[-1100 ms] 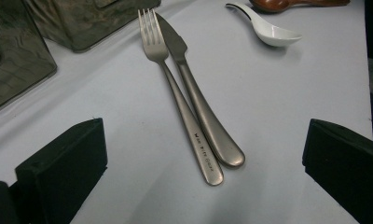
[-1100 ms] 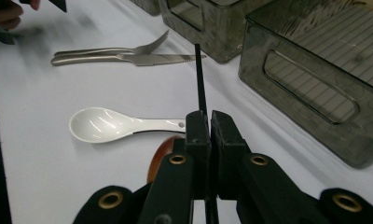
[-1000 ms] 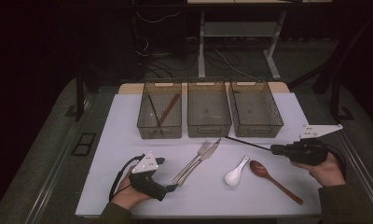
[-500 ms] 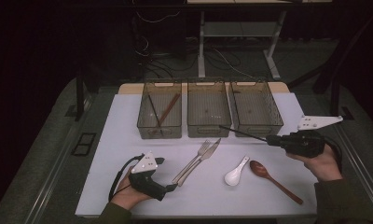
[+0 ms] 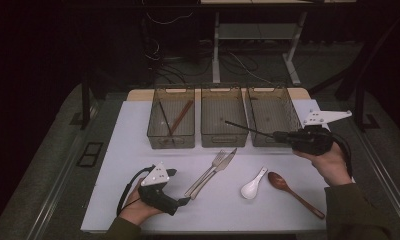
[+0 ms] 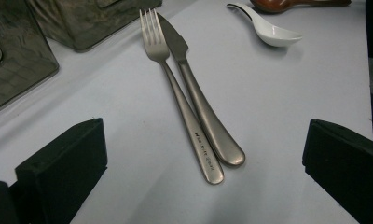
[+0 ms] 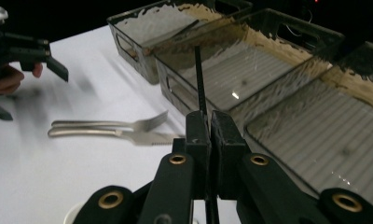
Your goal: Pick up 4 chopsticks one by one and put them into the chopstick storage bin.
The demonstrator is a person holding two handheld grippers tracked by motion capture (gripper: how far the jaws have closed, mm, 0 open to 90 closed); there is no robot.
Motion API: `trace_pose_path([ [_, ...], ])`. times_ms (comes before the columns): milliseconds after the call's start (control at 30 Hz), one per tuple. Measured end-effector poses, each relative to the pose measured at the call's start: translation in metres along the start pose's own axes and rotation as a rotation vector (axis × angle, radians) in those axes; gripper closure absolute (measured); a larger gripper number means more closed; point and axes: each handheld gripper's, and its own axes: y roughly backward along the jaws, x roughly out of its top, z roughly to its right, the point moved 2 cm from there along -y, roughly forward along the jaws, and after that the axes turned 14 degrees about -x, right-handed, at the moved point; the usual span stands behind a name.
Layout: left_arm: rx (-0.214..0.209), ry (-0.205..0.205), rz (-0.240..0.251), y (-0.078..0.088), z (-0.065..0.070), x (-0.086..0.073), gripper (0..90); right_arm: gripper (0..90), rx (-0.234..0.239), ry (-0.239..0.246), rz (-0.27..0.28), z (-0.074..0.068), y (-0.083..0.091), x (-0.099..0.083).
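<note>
My right gripper [image 5: 282, 136] is shut on a thin black chopstick [image 5: 248, 128], held above the table. The chopstick points left, its tip over the middle bin [image 5: 224, 141]. In the right gripper view the chopstick [image 7: 199, 79] sticks out from between the closed pads [image 7: 197, 135] toward the bins. My left gripper [image 5: 180, 187] rests on the white table near the front, open, nothing between its fingers. Just ahead of it lie a steel fork [image 6: 175, 93] and knife [image 6: 198, 102], side by side and touching.
Three clear bins stand in a row at the back. The left bin [image 5: 171, 142] holds a brown chopstick [image 5: 181, 116] and a dark one. The right bin [image 5: 268, 142] sits beside my right hand. A white spoon [image 5: 252, 187] and a wooden spoon [image 5: 293, 192] lie front right.
My right gripper has risen and moved back toward the bins with the chopstick, whose tip now hangs over the middle bin. The left gripper has stayed put.
</note>
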Motion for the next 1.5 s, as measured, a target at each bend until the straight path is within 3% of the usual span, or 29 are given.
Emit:
trace_pose_path([
  [400,-0.002,0.001,-0.002,0.000,-0.001,-0.001,0.0,86.0,-0.004,0.018,0.005,-0.009,-0.028,0.025],
  [1000,-0.007,0.004,0.003,-0.001,0.000,0.000,0.0,86.0,0.012,0.039,-0.035,-0.035,-0.087,0.063],
  [1500,-0.013,0.003,0.004,-0.001,0.000,0.001,0.0,86.0,-0.019,0.029,-0.080,-0.068,-0.152,0.096],
])
